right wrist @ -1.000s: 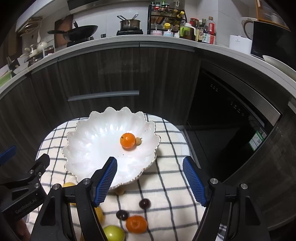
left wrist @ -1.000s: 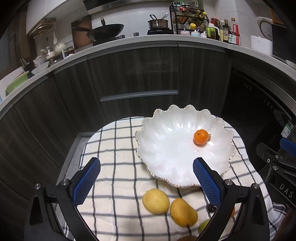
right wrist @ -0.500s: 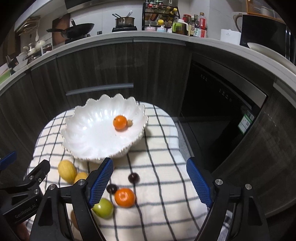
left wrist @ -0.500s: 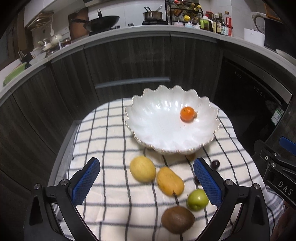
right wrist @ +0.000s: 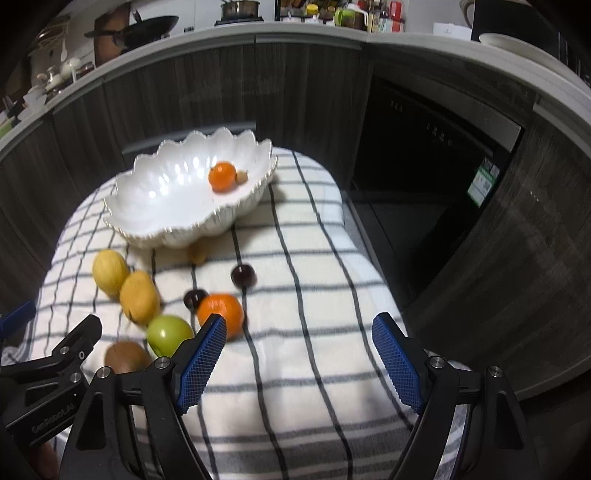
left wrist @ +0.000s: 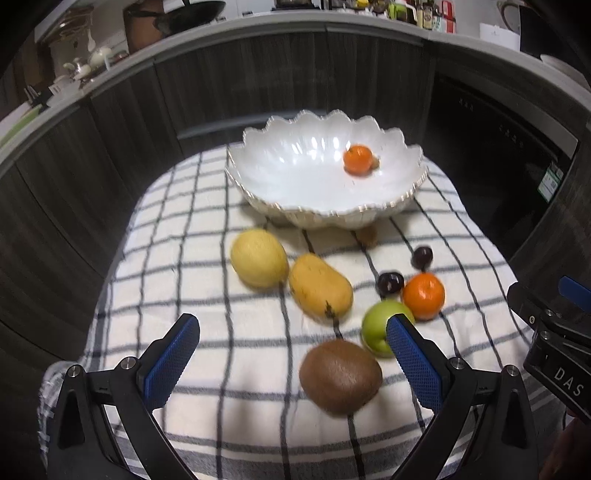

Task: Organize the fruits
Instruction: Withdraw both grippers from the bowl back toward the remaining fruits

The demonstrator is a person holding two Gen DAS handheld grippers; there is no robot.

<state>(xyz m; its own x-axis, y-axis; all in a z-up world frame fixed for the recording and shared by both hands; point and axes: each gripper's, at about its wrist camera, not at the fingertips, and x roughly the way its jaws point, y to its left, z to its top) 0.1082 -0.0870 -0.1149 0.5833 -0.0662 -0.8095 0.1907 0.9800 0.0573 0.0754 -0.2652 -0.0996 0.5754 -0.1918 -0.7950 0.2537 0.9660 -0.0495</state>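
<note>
Light falls from overhead and lands brightest on the checked cloth (left wrist: 229,332) and the white bowl (left wrist: 295,177), whose inner wall carries small white glints. The dark cabinet fronts (right wrist: 207,85) around them stay dim, and the frame corners go black. Soft shadows sit under the bowl's near edge. Both views are slightly smeared: the kiwi (left wrist: 340,376) and green apple (right wrist: 168,334) have fuzzy outlines. The fisheye bends the worktop edge (left wrist: 332,22) into an arc.
</note>
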